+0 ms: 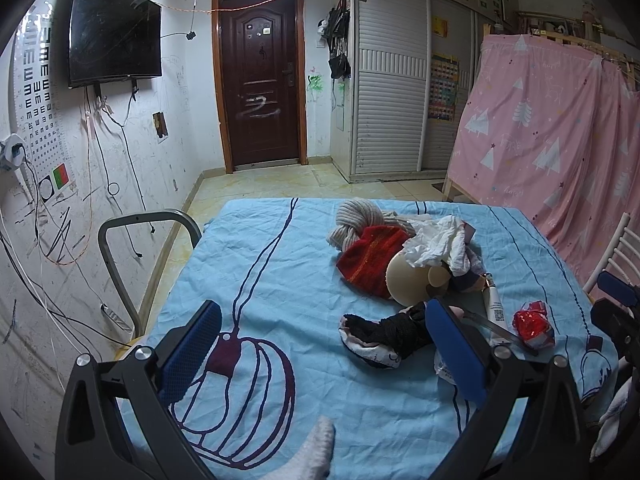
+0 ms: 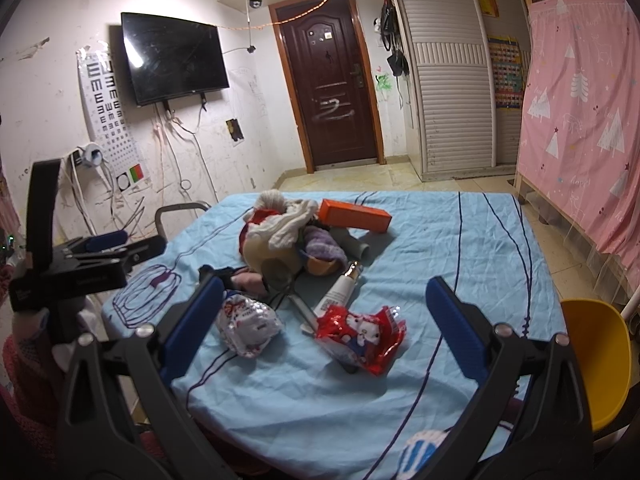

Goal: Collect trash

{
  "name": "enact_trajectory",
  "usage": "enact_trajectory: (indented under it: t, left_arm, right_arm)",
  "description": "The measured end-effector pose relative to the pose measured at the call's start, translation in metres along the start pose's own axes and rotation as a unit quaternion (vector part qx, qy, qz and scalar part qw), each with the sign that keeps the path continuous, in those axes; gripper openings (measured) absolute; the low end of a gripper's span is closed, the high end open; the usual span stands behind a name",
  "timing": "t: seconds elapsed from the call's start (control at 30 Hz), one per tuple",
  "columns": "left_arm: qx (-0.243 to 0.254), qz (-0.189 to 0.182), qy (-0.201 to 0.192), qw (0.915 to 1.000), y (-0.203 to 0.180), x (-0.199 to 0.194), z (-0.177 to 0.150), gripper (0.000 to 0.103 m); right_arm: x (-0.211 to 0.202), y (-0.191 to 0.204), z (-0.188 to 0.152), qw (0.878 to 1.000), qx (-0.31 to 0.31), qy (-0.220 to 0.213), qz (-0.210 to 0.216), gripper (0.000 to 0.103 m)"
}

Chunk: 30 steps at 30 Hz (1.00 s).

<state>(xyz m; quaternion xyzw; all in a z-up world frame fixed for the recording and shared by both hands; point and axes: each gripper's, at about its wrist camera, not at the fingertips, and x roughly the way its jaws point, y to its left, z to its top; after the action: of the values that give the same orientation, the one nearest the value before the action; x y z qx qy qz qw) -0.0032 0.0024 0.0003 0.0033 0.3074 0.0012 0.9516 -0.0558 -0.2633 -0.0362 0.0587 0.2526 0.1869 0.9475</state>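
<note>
Two wrappers counted as clear trash on the blue-covered tabletop (image 2: 400,400) — red crinkled wrapper (image 2: 362,336) lower centre of the right wrist view, silvery white wrapper (image 2: 249,326) just left of it. Also one white tube (image 2: 340,290), one orange box (image 2: 354,216), one heap of clothes (image 2: 288,232) toward frame centre; one crumpled tissue (image 1: 434,242) atop that heap in the left view. Right gripper (image 2: 322,332) spread wide, holding nothing, red wrapper lying straight ahead between its fingers (image 2: 456,332), long axis running roughly left-right across the opening. Left gripper (image 1: 320,344) likewise wide open and empty, with the red wrapper far off at its right edge. Right hand judged nearer — a short forward reach should do.
</note>
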Motion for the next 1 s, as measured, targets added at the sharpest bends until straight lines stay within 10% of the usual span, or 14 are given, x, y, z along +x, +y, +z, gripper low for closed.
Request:
enact_trajectory:
  t: [1.0]
  left_arm:
    - [0.011,-0.005,0.032,0.9994,0.001,0.034,-0.008,0.093]
  right_arm:
    - [0.028,-0.032,-0.008,0.999,0.012,0.032,-0.008,0.097]
